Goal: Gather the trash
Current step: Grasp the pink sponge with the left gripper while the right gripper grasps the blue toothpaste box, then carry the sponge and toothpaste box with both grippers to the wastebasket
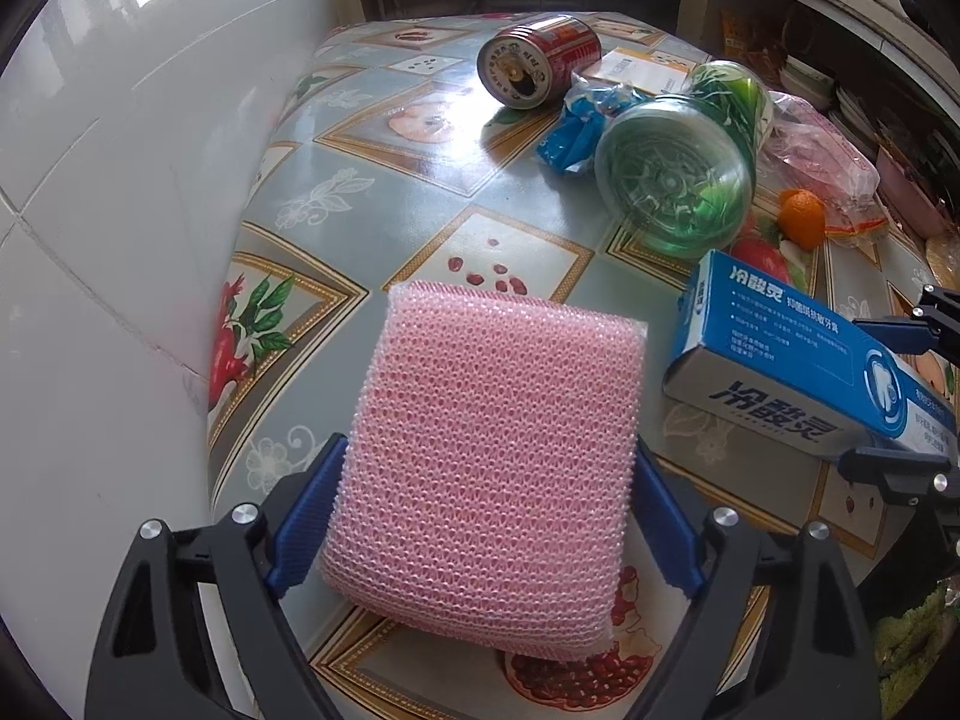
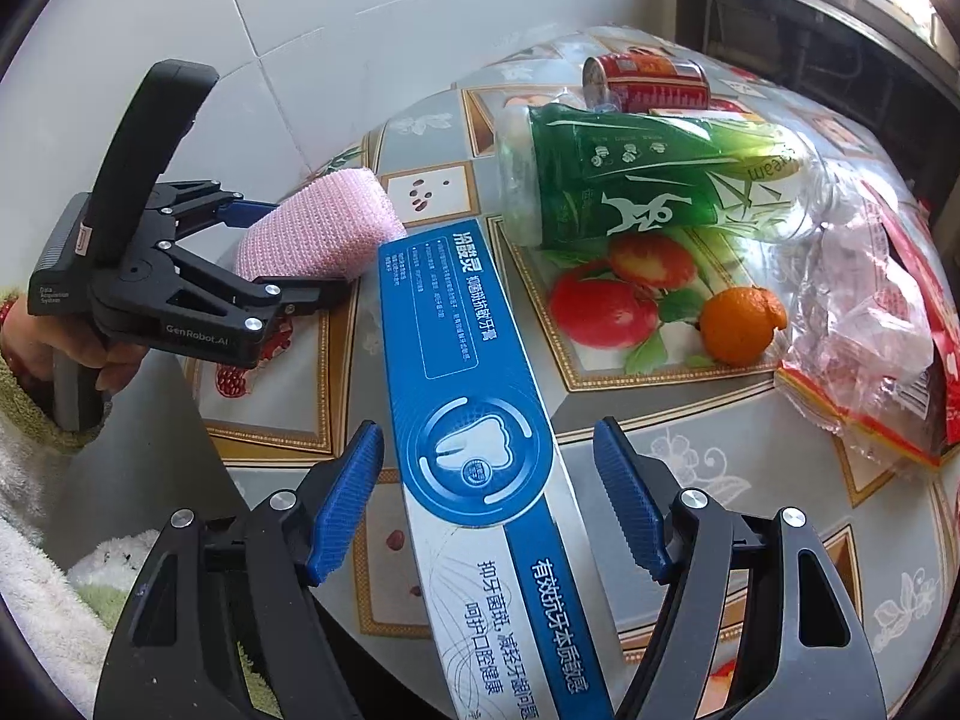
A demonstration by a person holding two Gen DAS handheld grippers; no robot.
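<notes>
On the fruit-print tablecloth [image 1: 420, 192] we've got a proper pile of junk. Our left gripper [image 1: 486, 516] sits around the pink mesh sponge [image 1: 486, 456] near the table's edge by the white tiled wall [image 1: 120, 180] — jaws spread wide, blue pads right at the sponge's sides, though we can't tell if they actually press on it. Our right gripper [image 2: 489, 498] straddles the long blue toothpaste box [image 2: 474, 420], jaws wide too, with a clear gap on each side, so nothing's gripped there.

Behind the box it's crowded: a big green plastic bottle [image 2: 648, 180] lying on its side, a red can [image 1: 537, 63] tipped over behind it, a crumpled blue wrapper [image 1: 570, 132] between those two, and a small flat carton [image 1: 642, 69] at the back. Off to the right there's an orange [image 2: 741, 324] touching crinkly clear plastic bags [image 2: 870, 324] with red print. The box lies just beside the sponge — its far end almost at the bottle's base.
</notes>
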